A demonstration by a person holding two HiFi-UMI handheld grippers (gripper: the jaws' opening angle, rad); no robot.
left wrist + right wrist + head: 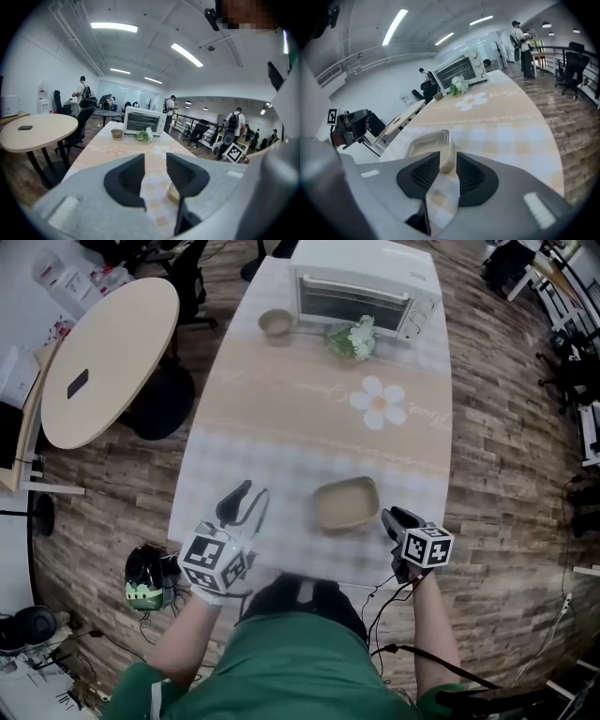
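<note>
Long cloth-covered table [309, 418], white toaster oven [361, 287] at far end, left gripper [246, 493] gaping empty, right gripper [392, 518] parted beside shallow tan rectangular tray [346, 503].

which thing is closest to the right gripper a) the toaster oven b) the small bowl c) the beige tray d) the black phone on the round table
c, the beige tray lies right beside the right gripper, and its corner shows between the jaws in the right gripper view.
</note>
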